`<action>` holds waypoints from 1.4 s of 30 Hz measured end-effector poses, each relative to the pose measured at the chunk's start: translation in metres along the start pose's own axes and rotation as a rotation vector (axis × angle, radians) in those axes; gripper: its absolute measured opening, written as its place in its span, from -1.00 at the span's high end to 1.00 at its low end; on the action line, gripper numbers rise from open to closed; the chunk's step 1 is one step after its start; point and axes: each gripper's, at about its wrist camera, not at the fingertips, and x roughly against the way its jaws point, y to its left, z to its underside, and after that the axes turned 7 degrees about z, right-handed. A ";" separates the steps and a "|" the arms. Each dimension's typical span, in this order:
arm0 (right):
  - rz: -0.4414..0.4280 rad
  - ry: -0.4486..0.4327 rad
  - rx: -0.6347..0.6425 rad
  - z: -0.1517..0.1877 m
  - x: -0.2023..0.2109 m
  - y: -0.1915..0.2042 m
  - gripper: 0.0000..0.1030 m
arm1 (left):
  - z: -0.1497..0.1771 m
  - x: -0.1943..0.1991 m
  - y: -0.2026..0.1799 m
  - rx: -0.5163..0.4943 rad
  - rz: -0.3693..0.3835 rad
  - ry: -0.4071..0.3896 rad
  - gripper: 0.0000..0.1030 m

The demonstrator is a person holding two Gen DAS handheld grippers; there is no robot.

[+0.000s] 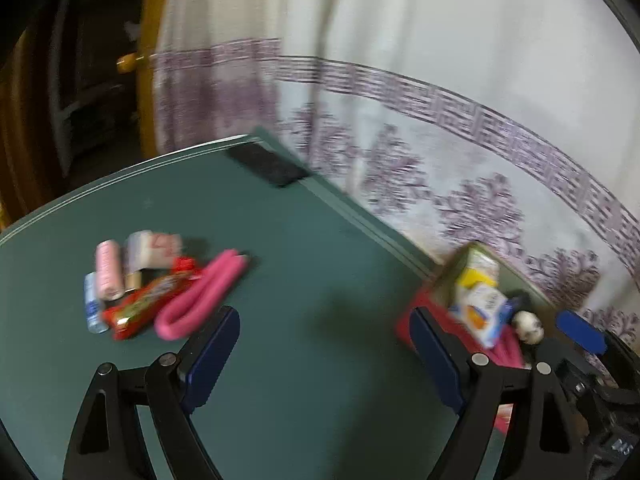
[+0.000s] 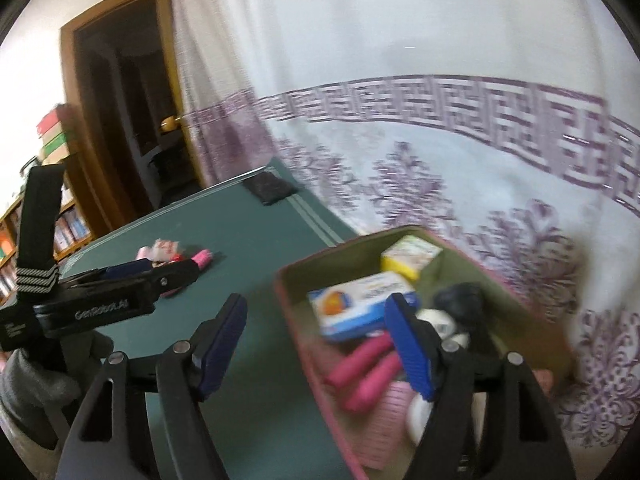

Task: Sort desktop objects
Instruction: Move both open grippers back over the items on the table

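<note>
A pile of small objects lies on the green table point(image 1: 304, 264) at the left: a bent pink tube point(image 1: 200, 296), a red snack wrapper point(image 1: 148, 304), a pink roll point(image 1: 107, 270), a blue tube point(image 1: 91, 304) and a pale packet point(image 1: 152, 250). My left gripper point(image 1: 324, 356) is open and empty, just right of the pile. A red-rimmed box point(image 2: 296, 332) at the table's right edge holds a blue-and-white carton point(image 2: 356, 308), a yellow box point(image 2: 412, 258), pink tubes point(image 2: 364, 372) and a black item point(image 2: 460, 300). My right gripper point(image 2: 316, 348) is open and empty over the box's left rim.
A black pad point(image 1: 268, 162) lies at the table's far corner. A white curtain with purple pattern point(image 1: 440, 128) hangs right behind the table. A doorway point(image 2: 120, 120) and bookshelves point(image 2: 40, 232) stand at the left. The left gripper's body point(image 2: 120, 296) shows in the right wrist view.
</note>
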 end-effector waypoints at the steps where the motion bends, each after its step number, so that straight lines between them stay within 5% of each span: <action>1: -0.016 0.007 0.008 0.001 -0.003 0.008 -0.50 | 0.001 0.002 0.008 0.013 -0.013 -0.001 -0.72; 15: -0.138 0.107 0.117 0.009 -0.043 0.081 -0.52 | 0.026 0.034 0.144 0.238 -0.235 -0.007 -0.71; 21: -0.161 0.156 0.136 0.011 -0.064 0.100 -0.52 | 0.031 0.030 0.181 0.259 -0.322 0.006 -0.71; 38: -0.192 0.191 0.194 0.013 -0.087 0.137 -0.52 | 0.013 -0.017 0.214 0.203 -0.414 0.055 -0.71; 39: -0.191 0.192 0.199 0.013 -0.088 0.138 -0.52 | 0.013 -0.020 0.216 0.198 -0.421 0.059 -0.57; 40: -0.191 0.194 0.205 0.013 -0.090 0.140 -0.52 | 0.013 -0.022 0.218 0.194 -0.420 0.065 -0.22; 42: -0.191 0.199 0.212 0.012 -0.094 0.144 -0.52 | 0.015 -0.026 0.221 0.191 -0.424 0.083 -0.03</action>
